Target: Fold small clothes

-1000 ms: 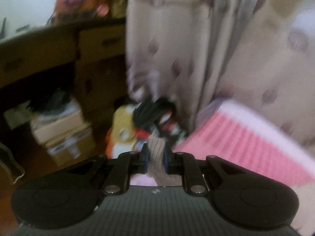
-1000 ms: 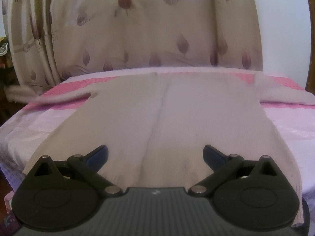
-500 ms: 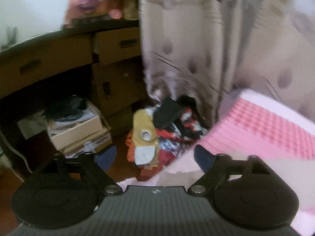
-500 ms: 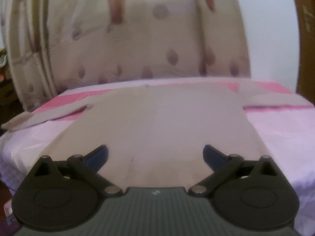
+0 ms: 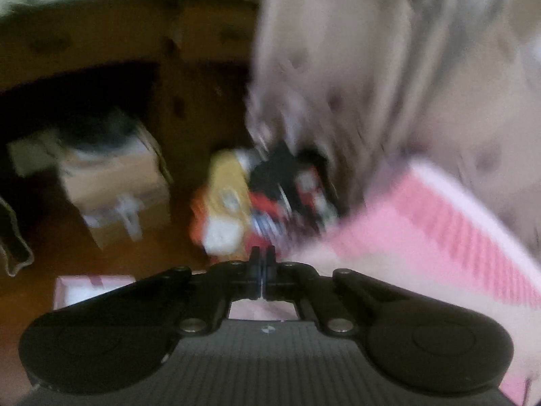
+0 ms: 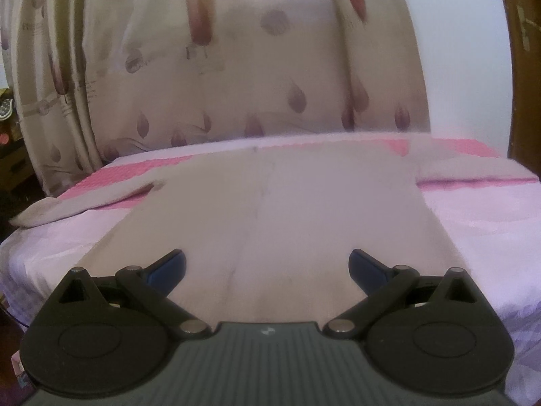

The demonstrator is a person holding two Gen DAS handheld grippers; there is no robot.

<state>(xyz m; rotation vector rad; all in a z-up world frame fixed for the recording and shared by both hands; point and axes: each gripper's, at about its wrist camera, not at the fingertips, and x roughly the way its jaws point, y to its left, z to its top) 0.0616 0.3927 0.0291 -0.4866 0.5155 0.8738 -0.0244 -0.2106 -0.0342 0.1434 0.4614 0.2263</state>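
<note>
You are working in a home bedroom. A bed point(image 6: 480, 209) with pink and lilac covers stands against beige leaf-patterned curtains point(image 6: 236, 67). Beside it you see a dark wooden desk with drawers point(image 5: 216, 34), a cardboard box point(image 5: 115, 182) on the floor, and a loose heap of coloured clothes point(image 5: 270, 196).

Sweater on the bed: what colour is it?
Plain beige sweater, no pattern, spread flat on the pink bed. Shows best in the right wrist view.
</note>
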